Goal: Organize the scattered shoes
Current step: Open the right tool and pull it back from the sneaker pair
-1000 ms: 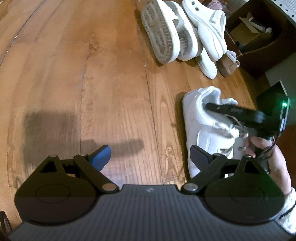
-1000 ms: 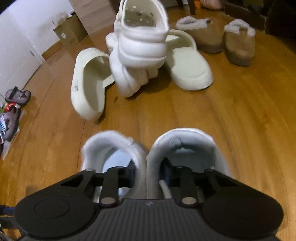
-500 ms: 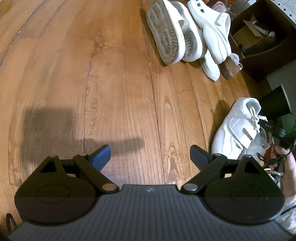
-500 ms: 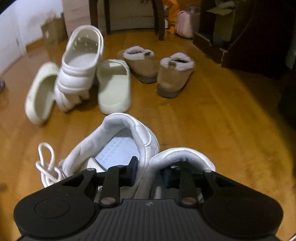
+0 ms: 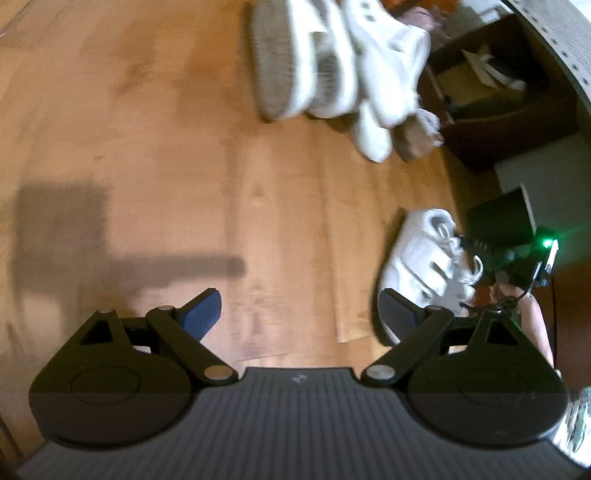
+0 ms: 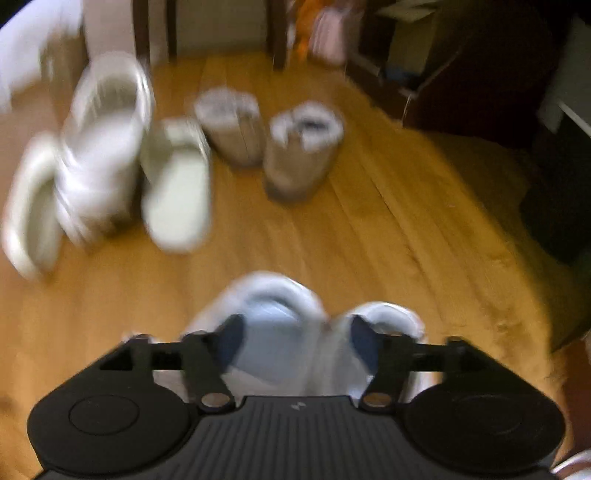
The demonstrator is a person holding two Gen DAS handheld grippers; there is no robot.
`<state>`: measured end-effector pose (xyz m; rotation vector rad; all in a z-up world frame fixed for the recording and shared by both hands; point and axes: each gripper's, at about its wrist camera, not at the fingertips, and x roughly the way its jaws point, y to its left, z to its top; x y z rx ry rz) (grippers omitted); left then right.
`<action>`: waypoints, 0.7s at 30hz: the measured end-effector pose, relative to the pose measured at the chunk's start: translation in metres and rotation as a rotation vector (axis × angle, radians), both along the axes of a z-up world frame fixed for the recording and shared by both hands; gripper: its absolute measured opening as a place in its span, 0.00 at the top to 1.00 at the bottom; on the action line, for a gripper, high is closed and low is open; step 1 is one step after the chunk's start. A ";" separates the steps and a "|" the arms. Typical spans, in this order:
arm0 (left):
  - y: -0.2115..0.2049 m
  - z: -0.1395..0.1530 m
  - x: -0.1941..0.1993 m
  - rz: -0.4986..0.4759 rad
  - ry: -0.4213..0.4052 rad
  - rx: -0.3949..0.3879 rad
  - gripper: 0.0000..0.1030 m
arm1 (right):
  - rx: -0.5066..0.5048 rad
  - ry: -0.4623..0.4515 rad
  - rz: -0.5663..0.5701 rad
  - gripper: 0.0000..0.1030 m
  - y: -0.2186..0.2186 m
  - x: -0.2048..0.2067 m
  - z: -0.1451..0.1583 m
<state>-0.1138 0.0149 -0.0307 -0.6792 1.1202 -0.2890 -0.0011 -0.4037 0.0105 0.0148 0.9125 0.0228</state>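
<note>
Two white sneakers [image 6: 280, 325] stand side by side on the wooden floor, right in front of my right gripper [image 6: 297, 339]. Its jaws are open, one finger in each sneaker's opening. In the left wrist view the sneakers [image 5: 424, 262] sit at the right with the right gripper [image 5: 509, 254] over them. My left gripper [image 5: 299, 314] is open and empty above bare floor. White clogs and slides [image 6: 103, 158] lie in a heap at the left; it also shows in the left wrist view [image 5: 340, 66]. Both views are blurred.
Two tan fur-lined slippers [image 6: 273, 144] stand beyond the sneakers. Dark furniture and a low shelf [image 6: 461, 66] line the right side. Chair legs [image 6: 277, 33] stand at the back. A dark box [image 5: 498, 218] sits beside the sneakers.
My right gripper has opened, letting go of the two sneakers' inner walls, and the sneakers now rest on the floor. The left gripper drifted slightly.
</note>
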 end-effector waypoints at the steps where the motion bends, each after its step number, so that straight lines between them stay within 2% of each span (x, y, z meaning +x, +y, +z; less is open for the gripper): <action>1: -0.014 0.008 0.003 -0.015 -0.021 0.051 0.10 | 0.001 -0.016 0.010 0.26 0.008 -0.010 0.002; 3: -0.023 0.014 0.005 -0.027 -0.031 0.097 0.10 | -0.030 -0.045 0.036 0.23 0.024 -0.027 0.003; 6: -0.042 0.023 0.010 -0.066 -0.046 0.165 0.10 | -0.210 -0.079 0.171 0.07 0.068 -0.055 -0.011; 7: -0.050 0.027 0.012 -0.081 -0.053 0.175 0.10 | -0.310 -0.091 0.209 0.06 0.085 -0.063 -0.025; 9: -0.055 0.030 0.014 -0.088 -0.060 0.180 0.10 | -0.462 -0.084 0.254 0.06 0.104 -0.071 -0.049; 11: -0.062 0.036 0.014 -0.103 -0.074 0.187 0.10 | -0.622 -0.071 0.267 0.13 0.114 -0.079 -0.073; 13: -0.066 0.041 0.012 -0.120 -0.076 0.192 0.10 | -0.751 -0.090 0.272 0.12 0.118 -0.089 -0.091; 14: -0.066 0.042 0.011 -0.124 -0.075 0.200 0.10 | -0.772 -0.101 0.251 0.12 0.114 -0.093 -0.093; 17: -0.070 0.048 0.006 -0.146 -0.084 0.251 0.10 | -0.791 -0.036 0.184 0.10 0.096 -0.089 -0.091; 20: -0.072 0.051 0.002 -0.177 -0.085 0.255 0.10 | -0.598 0.022 0.111 0.13 0.070 -0.089 -0.072; 21: -0.073 0.052 0.002 -0.179 -0.086 0.254 0.10 | -0.498 0.035 0.084 0.13 0.062 -0.091 -0.062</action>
